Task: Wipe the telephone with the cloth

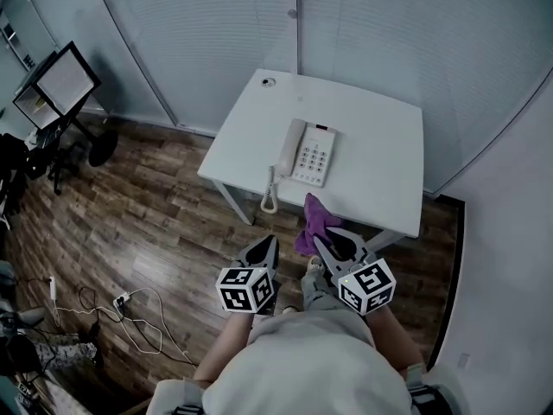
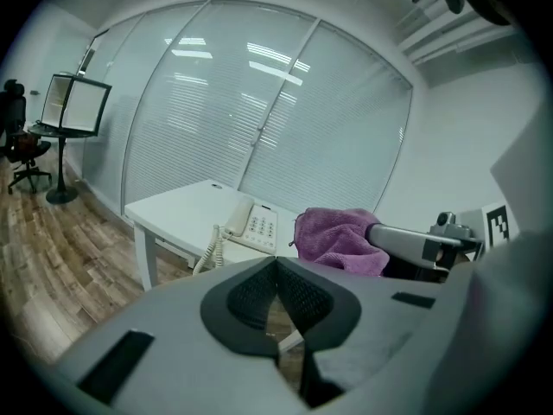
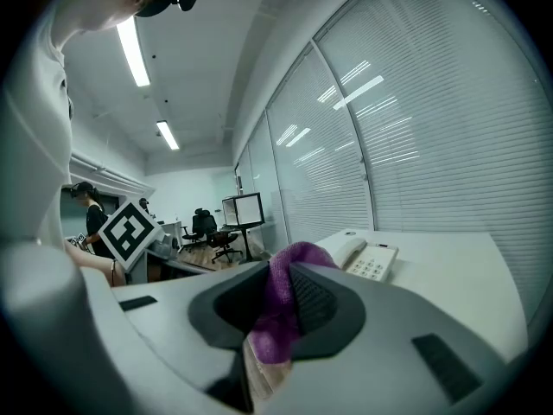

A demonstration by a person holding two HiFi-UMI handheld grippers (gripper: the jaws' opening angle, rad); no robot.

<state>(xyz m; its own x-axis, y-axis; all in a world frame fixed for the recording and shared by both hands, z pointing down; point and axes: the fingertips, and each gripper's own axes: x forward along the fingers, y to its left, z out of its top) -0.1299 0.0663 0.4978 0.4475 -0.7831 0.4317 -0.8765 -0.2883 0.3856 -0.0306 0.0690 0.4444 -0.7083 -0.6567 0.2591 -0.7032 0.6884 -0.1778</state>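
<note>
A white telephone with its handset on the left and a coiled cord lies on the white table. It also shows in the left gripper view as the telephone and in the right gripper view as the telephone. My right gripper is shut on a purple cloth, short of the table's near edge. The cloth hangs between its jaws, and the cloth shows from the left too. My left gripper is shut and empty, over the floor beside it.
Frosted glass walls with blinds stand behind the table. A monitor on a stand and office chairs are at the left. Cables and a power strip lie on the wooden floor at the lower left.
</note>
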